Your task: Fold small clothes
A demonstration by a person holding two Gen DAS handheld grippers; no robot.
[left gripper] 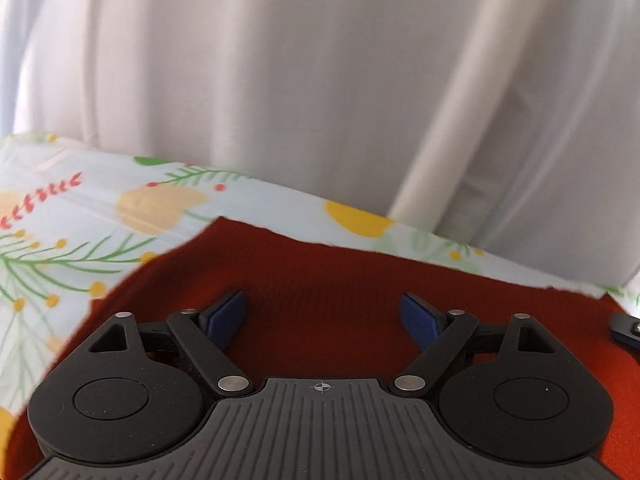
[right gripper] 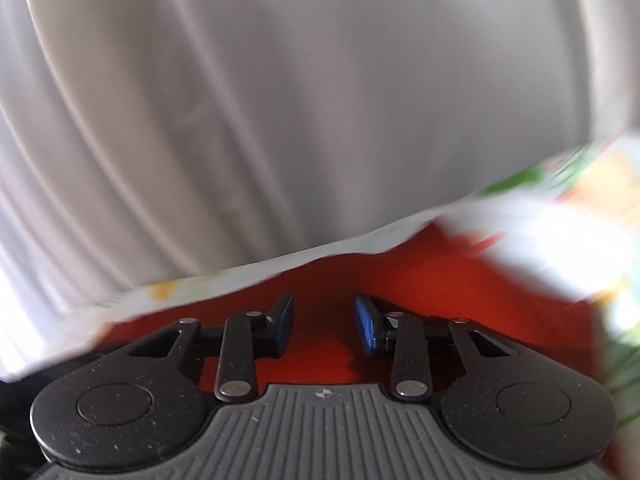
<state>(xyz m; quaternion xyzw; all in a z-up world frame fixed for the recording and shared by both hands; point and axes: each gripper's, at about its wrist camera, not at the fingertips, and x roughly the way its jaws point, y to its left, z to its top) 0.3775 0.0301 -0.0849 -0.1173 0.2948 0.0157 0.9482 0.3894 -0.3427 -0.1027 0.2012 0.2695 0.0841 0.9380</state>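
A red knit garment [left gripper: 320,276] lies flat on a floral cloth [left gripper: 80,220]. My left gripper [left gripper: 322,314] is wide open just above it, with its blue pads apart and nothing between them. The other gripper's tip [left gripper: 628,330] shows at the right edge. In the right wrist view the same red garment [right gripper: 460,280] lies under my right gripper [right gripper: 325,322], which is partly open and holds nothing. That view is blurred by motion.
The floral cloth [right gripper: 560,220] covers the surface up to its far edge. A white curtain [left gripper: 320,80] hangs right behind that edge and fills the background in the right wrist view [right gripper: 280,100] too.
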